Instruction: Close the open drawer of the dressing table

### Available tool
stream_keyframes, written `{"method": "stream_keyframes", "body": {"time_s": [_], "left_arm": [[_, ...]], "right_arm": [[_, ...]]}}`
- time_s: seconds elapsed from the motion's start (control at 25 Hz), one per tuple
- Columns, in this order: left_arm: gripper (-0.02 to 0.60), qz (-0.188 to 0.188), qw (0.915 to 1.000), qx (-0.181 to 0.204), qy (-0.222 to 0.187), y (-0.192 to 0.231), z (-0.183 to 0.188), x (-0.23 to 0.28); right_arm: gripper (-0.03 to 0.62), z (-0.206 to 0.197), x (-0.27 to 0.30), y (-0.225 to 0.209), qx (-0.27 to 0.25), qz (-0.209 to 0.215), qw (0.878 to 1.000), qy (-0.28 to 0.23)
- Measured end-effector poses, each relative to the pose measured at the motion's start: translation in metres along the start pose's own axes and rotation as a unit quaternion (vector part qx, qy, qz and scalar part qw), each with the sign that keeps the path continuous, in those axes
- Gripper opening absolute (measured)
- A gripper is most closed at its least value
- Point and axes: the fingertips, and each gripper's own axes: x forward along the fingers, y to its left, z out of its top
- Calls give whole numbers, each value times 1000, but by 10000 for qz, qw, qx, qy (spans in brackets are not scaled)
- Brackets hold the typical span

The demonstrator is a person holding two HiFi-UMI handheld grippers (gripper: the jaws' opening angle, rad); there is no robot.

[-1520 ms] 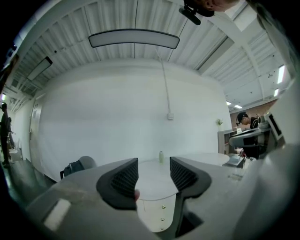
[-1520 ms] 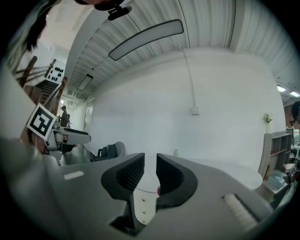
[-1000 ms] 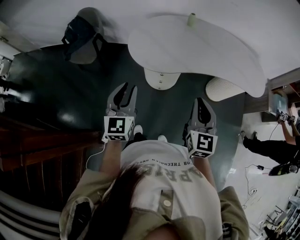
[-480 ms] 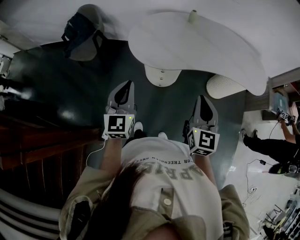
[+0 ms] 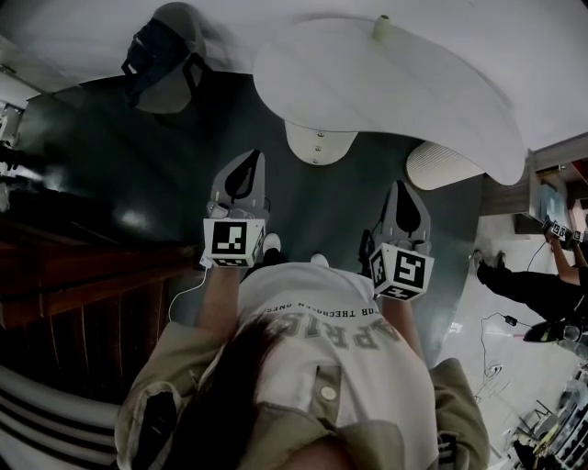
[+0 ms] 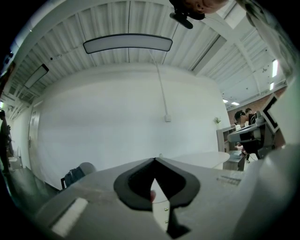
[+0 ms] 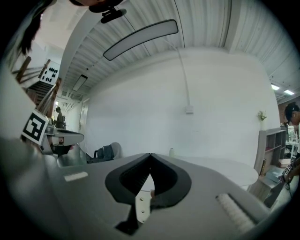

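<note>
Left tool (image 5: 247, 158) and right tool (image 5: 401, 187) clenched, empty; white round-fronted drawer (image 5: 319, 145) juts nearward from under the counter (image 5: 413, 83).

Two grippers show in the head view, the left gripper (image 5: 248, 163) and the right gripper (image 5: 402, 191), and each carries one marker cube (image 5: 232, 241), two in all. There is one white dressing table (image 5: 413, 92) with one small pale cup (image 5: 380, 27) on its top and one drawer (image 5: 319, 145) under it, one ribbed white stool (image 5: 441, 167), one grey chair (image 5: 179, 106) bearing one dark bag (image 5: 152, 55), and one other person (image 5: 524, 289) at the right edge
</note>
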Motion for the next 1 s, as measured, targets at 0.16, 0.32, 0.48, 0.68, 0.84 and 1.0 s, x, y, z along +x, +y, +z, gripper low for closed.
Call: {"method": "stream_keyframes", "body": {"time_s": [0.16,0.32,0.48,0.68,0.84,1.0], "left_arm": [[8,66,10000,25,17,2,0,0],[8,99,9999,33,0,5,2,0],[8,126,9999,15,7,6,1,-2],[8,114,9999,-4,13,7,1,-2],[8,67,10000,-18,10,6,0,-4],[8,13,10000,-23,36,5,-2,-5]], "right_arm": [[5,-1,1,-4,-24,-59,10000,17],[3,1,2,-5,-73,-136,9999,-5],[2,0,3,-4,-218,-210,9995,70],[2,3,2,-4,-179,-183,9997,0],[2,3,1,-2,-186,-152,9997,-13],[2,1,1,0,-238,-148,9996,39]]}}
